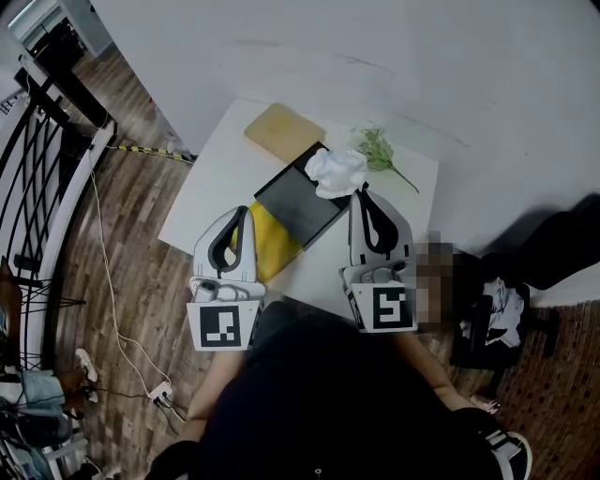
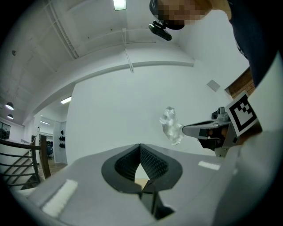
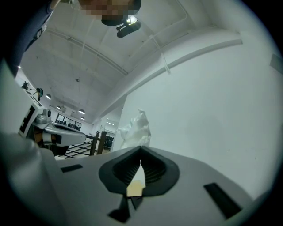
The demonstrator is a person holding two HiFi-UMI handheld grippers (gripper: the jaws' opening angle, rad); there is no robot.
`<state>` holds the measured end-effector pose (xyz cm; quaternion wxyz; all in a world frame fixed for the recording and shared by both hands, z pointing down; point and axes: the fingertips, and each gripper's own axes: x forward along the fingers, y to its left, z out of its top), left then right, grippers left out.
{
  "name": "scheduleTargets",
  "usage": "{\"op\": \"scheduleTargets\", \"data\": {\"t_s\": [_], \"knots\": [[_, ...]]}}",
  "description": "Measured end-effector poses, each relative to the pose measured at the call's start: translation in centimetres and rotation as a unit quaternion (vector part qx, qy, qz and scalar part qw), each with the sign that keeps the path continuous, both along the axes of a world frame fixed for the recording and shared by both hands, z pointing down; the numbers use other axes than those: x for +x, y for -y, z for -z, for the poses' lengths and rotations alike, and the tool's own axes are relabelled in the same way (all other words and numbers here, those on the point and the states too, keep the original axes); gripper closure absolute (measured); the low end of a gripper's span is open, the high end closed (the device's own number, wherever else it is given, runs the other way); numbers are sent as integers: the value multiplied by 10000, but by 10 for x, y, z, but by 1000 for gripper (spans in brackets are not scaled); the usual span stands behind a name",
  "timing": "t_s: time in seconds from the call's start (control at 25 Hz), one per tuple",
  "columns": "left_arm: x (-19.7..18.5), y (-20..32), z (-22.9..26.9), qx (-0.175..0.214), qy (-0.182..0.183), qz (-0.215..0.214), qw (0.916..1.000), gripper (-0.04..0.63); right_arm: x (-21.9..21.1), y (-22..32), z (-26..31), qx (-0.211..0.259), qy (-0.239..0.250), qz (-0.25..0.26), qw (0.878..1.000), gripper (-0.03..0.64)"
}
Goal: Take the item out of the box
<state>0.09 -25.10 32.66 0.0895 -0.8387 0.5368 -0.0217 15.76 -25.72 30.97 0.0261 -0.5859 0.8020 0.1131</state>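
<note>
By box; right hand-held gripper near-level

Soft, even light filled the head view. The white table and the wall read bright without glare, while the wooden floor along the left side sat dimmer. Shadows there were faint and blurred at their edges.

Both gripper views bent hard toward their rims and fell to black at the corners. A ceiling lamp flared at the top edge of the left gripper view. In the right gripper view another lamp glared at upper centre, and the crumpled white wad nearly merged with the pale wall behind it.
</note>
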Motion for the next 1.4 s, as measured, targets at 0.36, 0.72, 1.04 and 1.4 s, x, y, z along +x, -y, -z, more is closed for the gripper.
{"op": "scheduleTargets", "data": {"t_s": [0.36, 0.72, 1.04, 1.4], "knots": [[-3, -7, -4, -60, -12, -9, 10000, 586, -4, -3, -2, -36, -1, 15, 10000, 604], [-11, -16, -4, -42, -10, 94, 9999, 586, -15, -7, -4, -44, 1, 143, 9999, 604], [-23, -24, -11, -94, -8, 225, 9997, 586, -26, -10, -13, -112, 15, 275, 9996, 604], [-45, -16, -9, 114, -14, 263, 9996, 586, -52, -3, -25, -254, -16, 392, 9989, 604]]}}
